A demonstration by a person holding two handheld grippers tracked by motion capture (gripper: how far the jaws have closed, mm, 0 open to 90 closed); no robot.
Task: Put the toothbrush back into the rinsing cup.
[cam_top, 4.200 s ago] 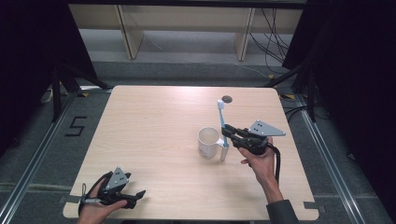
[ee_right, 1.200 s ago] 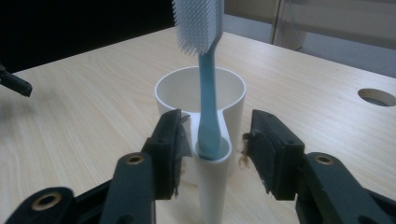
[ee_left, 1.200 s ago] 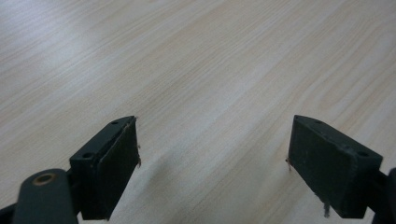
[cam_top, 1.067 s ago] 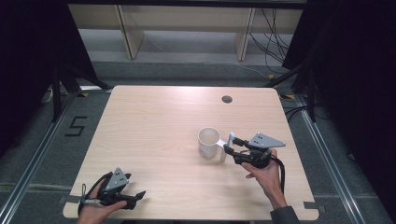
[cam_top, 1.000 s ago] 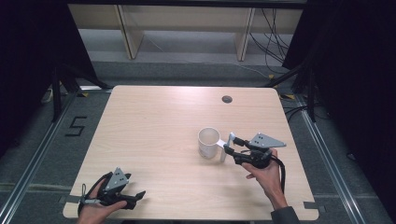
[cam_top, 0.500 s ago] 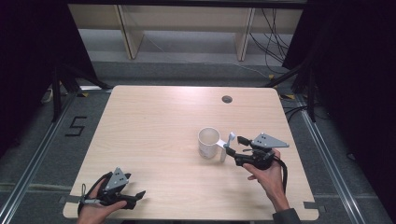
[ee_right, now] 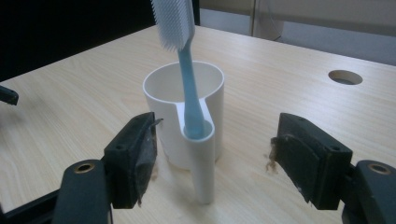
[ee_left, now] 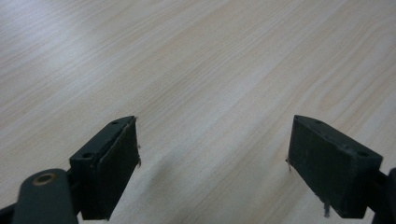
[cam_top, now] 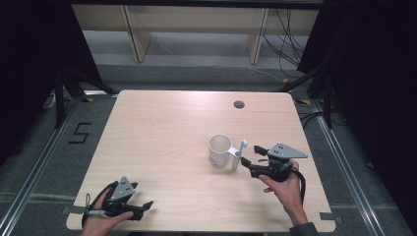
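While both tongs gape empty, the right tongs (ee_right: 212, 158) having just widened, the pale wood-grain counter (cam_top: 162, 132) carries a white ceramic mug (cam_top: 220, 150) holding a blue toothbrush (ee_right: 187, 79); wooden shelves (cam_top: 196, 24) stand beyond it, the left tongs (ee_left: 212, 168) well nearer than it.

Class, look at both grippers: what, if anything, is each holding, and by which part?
Nothing is held. The right gripper stands open around the cup with the toothbrush, its jaws having just opened; the left gripper is open over bare table.

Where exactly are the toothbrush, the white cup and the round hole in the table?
toothbrush (ee_right: 188, 84), right gripper view, on its blue handle above the holder slot.
white cup (cam_top: 218, 150), high view, on its outer wall below the rim.
round hole (cam_top: 239, 104), high view, at its middle, near the table's far edge.
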